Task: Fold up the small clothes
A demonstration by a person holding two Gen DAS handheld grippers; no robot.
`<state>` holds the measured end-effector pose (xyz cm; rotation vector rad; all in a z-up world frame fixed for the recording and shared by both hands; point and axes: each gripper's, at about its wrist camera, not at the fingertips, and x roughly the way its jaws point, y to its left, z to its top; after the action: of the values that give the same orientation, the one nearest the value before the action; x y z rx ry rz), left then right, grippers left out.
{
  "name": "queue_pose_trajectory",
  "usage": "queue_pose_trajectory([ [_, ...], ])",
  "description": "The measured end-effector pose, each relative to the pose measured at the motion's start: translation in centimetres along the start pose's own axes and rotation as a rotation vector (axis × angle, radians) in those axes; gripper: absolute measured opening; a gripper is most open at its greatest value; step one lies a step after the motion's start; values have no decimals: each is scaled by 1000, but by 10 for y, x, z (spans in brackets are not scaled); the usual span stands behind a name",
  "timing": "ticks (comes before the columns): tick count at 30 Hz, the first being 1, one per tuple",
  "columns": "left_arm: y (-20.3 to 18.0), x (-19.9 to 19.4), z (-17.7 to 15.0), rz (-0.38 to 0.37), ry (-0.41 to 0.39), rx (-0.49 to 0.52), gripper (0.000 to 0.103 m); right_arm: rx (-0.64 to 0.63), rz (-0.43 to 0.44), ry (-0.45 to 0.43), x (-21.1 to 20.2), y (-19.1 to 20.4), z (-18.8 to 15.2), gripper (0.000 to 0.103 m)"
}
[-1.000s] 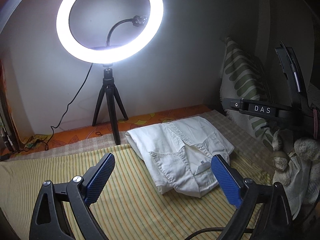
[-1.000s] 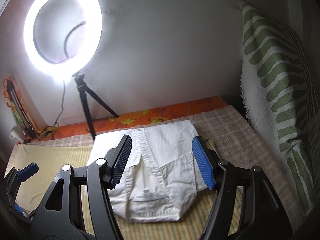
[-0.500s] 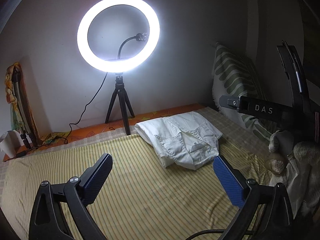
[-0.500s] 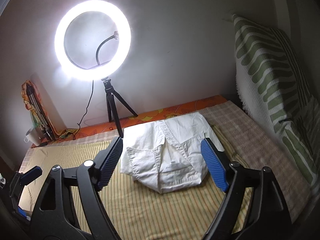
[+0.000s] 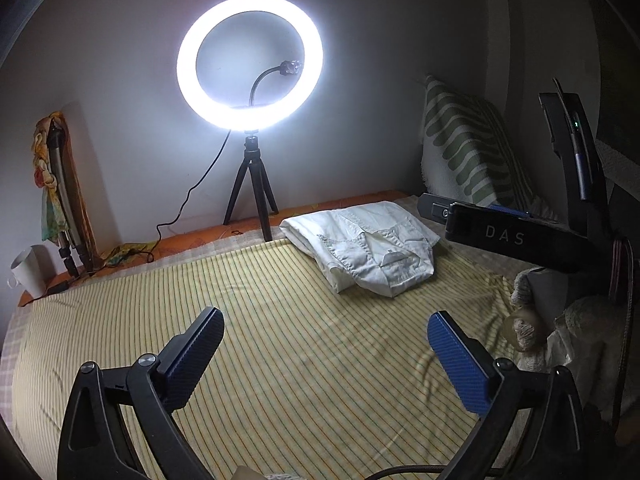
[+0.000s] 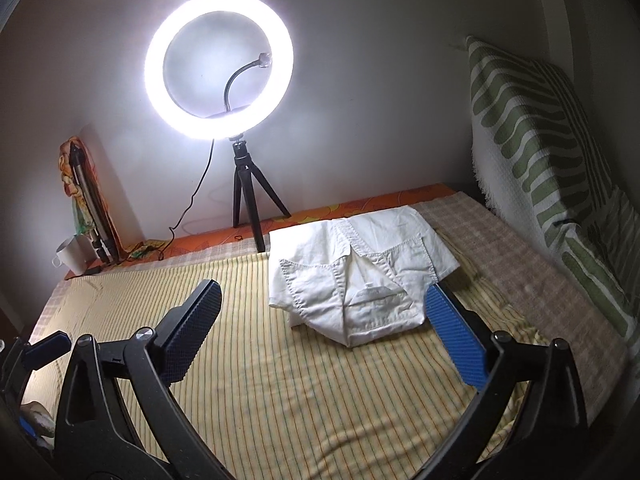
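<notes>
Right tool opening, empty; folded shirt beside tripod.

This was a home bedroom: a bed spread with a yellow striped sheet filled the lower frame, a green-patterned pillow leaned at the right, a mug stood at the left edge, and a ring light on a tripod stood against the plain wall.
</notes>
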<state>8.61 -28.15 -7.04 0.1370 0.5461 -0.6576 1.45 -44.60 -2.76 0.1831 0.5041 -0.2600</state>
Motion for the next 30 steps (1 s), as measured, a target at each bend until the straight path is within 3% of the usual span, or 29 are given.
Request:
queue_pose_trajectory([
  [14,11,-9,-8,48,4,15,103,113,9,-14,-2,-5,-7,103],
  [30,15,-12,-7,57,-7,11,103,102,15,-4,1,0,-10,103],
])
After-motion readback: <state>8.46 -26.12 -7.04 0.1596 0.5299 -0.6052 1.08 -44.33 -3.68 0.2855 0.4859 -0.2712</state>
